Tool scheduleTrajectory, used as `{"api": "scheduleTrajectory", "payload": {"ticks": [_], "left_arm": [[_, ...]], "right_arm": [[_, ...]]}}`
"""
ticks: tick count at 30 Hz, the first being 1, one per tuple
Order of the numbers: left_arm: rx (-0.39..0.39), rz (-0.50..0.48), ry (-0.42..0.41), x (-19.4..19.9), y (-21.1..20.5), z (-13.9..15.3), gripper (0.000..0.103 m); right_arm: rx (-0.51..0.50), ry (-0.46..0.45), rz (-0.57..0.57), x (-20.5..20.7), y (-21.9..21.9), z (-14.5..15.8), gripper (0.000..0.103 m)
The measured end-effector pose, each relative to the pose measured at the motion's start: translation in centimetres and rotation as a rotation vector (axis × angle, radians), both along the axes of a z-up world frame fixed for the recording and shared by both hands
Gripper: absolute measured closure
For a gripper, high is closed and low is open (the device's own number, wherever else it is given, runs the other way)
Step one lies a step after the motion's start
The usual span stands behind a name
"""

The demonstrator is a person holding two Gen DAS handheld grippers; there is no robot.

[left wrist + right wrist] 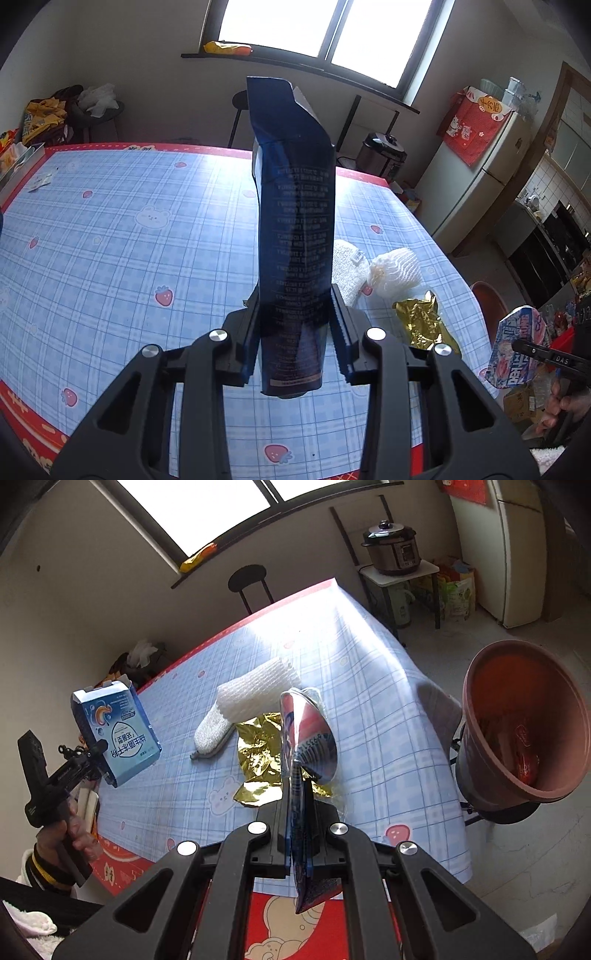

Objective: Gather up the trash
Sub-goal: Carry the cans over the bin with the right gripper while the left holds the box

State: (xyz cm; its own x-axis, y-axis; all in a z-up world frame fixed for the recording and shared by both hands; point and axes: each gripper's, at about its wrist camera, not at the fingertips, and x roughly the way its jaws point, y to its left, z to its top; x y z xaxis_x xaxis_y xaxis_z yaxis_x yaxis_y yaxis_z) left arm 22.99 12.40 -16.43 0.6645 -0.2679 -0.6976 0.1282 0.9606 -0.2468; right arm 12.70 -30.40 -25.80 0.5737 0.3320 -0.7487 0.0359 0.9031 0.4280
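In the left wrist view, the left hand-held gripper (pixel 295 325) is pinching a tall dark blue carton (pixel 295 206) at its lower part, the carton standing upright through the middle of the frame above the worktop (pixel 129 229) with its blue checked cloth. The same carton is showing its light blue printed face at the left of the right wrist view (pixel 118 731), lifted clear of the cloth. In the right wrist view, the right hand-held gripper (pixel 301 812) is pressing its fingers together on a flat blue and red wrapper (pixel 306 738), which is sticking up edge-on at the centre of the frame; that wrapper is also appearing at the lower right of the left wrist view (pixel 517 350). Just behind it on the cloth, a crumpled gold foil wrapper (pixel 258 753) is lying beside a white foam net sleeve (pixel 255 690) and a white knitted piece (pixel 210 731), the foil touching the sleeve's near end. A reddish-brown plastic bin (pixel 524 720) is standing off the worktop's edge at the right of that frame, with a red packet (pixel 526 764) lying inside it. A person's hand (pixel 70 834) is gripping the left tool's handle at the lower left.
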Motion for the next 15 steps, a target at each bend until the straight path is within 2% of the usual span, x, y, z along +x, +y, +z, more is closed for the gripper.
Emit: {"api": "scheduleTrajectory", "payload": {"ticks": [8, 15], "left_arm": [[-0.017, -0.049, -0.103, -0.2, -3.9, 5.7, 0.067], [-0.001, -0.064, -0.138, -1.6, -7.5, 8.0, 0.066]], "right_arm": [[-0.047, -0.111, -0.186, -1.2, -8.7, 2.9, 0.096], [-0.128, -0.141, -0.325, -0.4, -17.1, 3.9, 0.096]]}}
